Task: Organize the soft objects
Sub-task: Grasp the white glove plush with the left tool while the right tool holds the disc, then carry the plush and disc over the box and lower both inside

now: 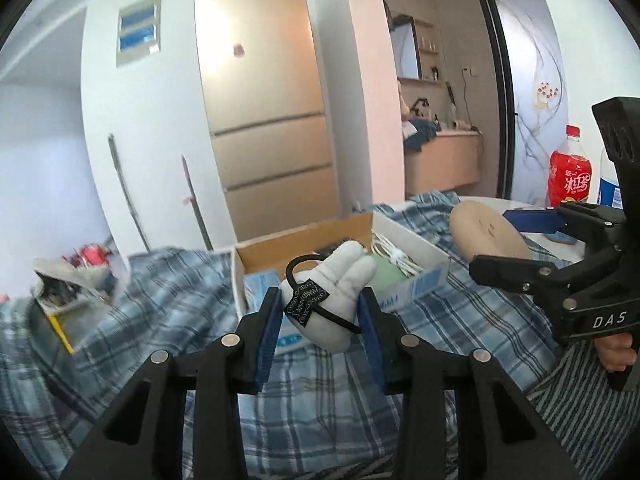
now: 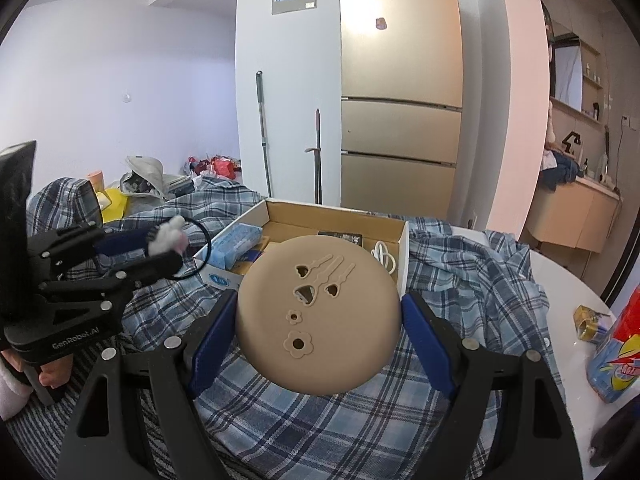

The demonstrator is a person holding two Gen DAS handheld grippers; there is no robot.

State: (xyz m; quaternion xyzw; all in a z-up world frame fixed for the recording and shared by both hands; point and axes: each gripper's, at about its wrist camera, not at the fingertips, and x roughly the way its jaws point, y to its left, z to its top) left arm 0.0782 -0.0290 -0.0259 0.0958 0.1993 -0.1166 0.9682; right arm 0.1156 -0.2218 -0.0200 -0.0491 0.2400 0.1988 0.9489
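Observation:
A small white plush hair tie [image 1: 340,284] with a black elastic loop and a black label sits between the blue pads of my left gripper [image 1: 320,322], which is shut on it above the plaid cloth, just in front of the box. In the right wrist view the same plush hair tie [image 2: 170,236] shows in the left gripper [image 2: 166,250] at the left. My right gripper [image 2: 320,328] is shut on a round tan soft pad [image 2: 320,344] with heart and flower cut-outs, held tilted in front of the open cardboard box [image 2: 332,216]. In the left wrist view the box [image 1: 304,240] lies straight ahead, with the tan pad [image 1: 480,228] and the right gripper [image 1: 504,240] to its right.
The box holds blue packets [image 2: 238,242], a white cable [image 2: 386,258] and a dark item. A blue plaid cloth [image 2: 460,280] covers the white table [image 2: 560,276]. Bottles [image 1: 570,172] stand at the right. A fridge [image 2: 400,120] and two poles lie beyond. Clutter is piled at the far left.

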